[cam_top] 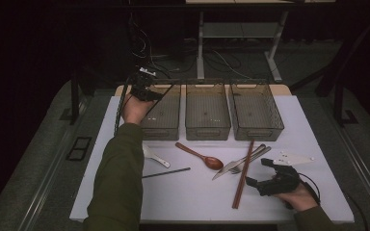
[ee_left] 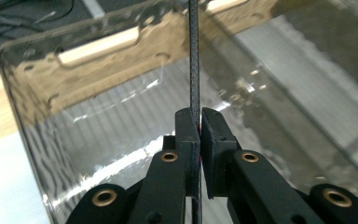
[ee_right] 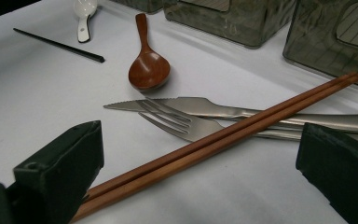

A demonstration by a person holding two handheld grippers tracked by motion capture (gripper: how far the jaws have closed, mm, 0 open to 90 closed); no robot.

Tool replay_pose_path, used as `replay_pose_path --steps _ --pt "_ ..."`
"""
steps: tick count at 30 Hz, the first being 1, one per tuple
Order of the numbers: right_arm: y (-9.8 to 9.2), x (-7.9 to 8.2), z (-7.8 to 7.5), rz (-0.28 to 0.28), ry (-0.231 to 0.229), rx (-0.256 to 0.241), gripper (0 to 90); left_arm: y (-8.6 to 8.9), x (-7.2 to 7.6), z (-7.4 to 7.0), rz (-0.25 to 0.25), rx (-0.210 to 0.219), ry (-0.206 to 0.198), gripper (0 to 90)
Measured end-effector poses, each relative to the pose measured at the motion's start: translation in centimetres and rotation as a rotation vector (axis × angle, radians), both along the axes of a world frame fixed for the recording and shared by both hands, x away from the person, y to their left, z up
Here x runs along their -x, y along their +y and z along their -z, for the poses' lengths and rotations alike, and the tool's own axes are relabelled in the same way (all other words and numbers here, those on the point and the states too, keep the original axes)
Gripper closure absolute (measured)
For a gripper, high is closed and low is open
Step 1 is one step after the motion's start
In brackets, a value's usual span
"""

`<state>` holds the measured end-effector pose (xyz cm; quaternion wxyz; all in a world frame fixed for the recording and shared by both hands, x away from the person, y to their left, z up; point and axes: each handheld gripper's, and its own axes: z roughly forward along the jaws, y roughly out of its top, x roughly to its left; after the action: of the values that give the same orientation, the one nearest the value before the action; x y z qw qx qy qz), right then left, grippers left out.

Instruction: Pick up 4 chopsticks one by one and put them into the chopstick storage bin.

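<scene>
The left gripper [ee_left: 196,135] pinches a black chopstick [ee_left: 194,56] between its fingers, over the leftmost bin [cam_top: 166,118] at the counter's [cam_top: 188,197] far edge. The right gripper [ee_right: 200,168] rests wide apart around the wooden chopsticks [ee_right: 223,140], bare counter beside it.

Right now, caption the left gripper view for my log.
Left gripper clamps a black chopstick above the clear bin.

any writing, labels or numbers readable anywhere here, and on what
None can be read: the three clear bins, the wooden chopsticks, knife, fork, wooden spoon and the black chopstick pinched in the left gripper carry no visible text.
</scene>
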<state>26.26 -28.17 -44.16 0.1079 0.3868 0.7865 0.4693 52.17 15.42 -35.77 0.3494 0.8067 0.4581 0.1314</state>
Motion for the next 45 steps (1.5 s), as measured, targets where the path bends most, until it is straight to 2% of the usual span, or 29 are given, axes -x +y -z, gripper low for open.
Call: replay_pose_path --steps 3,6,9,10,11,13,16,19,25,27,32,36,41,43,45 --pt "0.0 0.0 0.0 -0.002 0.0 -0.002 0.7 -0.1 -0.4 0.5 0.008 -0.026 -0.005 85.3" --pt "0.0 0.0 0.0 -0.005 -0.002 -0.002 0.7 -0.3 -0.6 1.0 -0.006 -0.034 0.005 85.3" --pt "0.0 0.0 0.0 -0.006 -0.003 -0.004 0.7 -0.5 -0.7 1.5 -0.008 -0.076 0.011 84.2" --pt "0.0 0.0 0.0 -0.007 -0.002 -0.004 0.7 -0.5 -0.7 1.6 -0.008 -0.097 0.008 81.0" --pt "0.0 0.0 0.0 -0.007 -0.003 -0.004 0.7 -0.5 -0.7 1.6 -0.018 -0.098 0.002 73.9" --pt "0.0 0.0 0.0 -0.009 -0.002 -0.002 0.7 -0.5 -0.7 1.6 -0.015 -0.109 -0.003 67.4" --pt "0.0 0.0 0.0 -0.009 0.001 -0.002 0.7 -0.6 -0.6 1.4 -0.022 -0.108 -0.025 60.6" --pt "0.0 0.0 0.0 -0.007 0.003 -0.004 0.7 -0.6 -0.6 1.2 -0.03 -0.099 -0.028 55.3" --pt "0.0 0.0 0.0 -0.006 0.002 -0.003 0.7 -0.2 -0.4 0.9 0.009 -0.101 -0.038 46.2" --pt "-0.1 0.0 0.0 -0.004 -0.003 -0.007 0.7 0.0 -0.3 0.7 0.022 -0.077 -0.028 44.0" --pt "-0.1 0.0 -0.1 0.001 0.0 -0.004 0.7 0.4 0.0 0.3 0.046 -0.024 -0.04 37.8" --pt "-0.2 0.1 -0.1 0.013 -0.001 -0.009 0.7 0.2 0.6 -0.5 0.089 -0.051 -0.053 32.6" --pt "-0.3 0.1 -0.1 0.017 -0.003 -0.007 0.7 -0.1 2.0 -1.6 0.154 -0.048 -0.089 25.8" --pt "-0.2 0.2 -0.1 0.011 -0.004 -0.003 0.7 -0.3 2.6 -1.8 0.175 -0.026 -0.103 24.3" --pt "-0.2 0.2 -0.1 0.008 -0.008 -0.004 0.7 -0.4 3.2 -1.9 0.196 -0.028 -0.111 22.7"
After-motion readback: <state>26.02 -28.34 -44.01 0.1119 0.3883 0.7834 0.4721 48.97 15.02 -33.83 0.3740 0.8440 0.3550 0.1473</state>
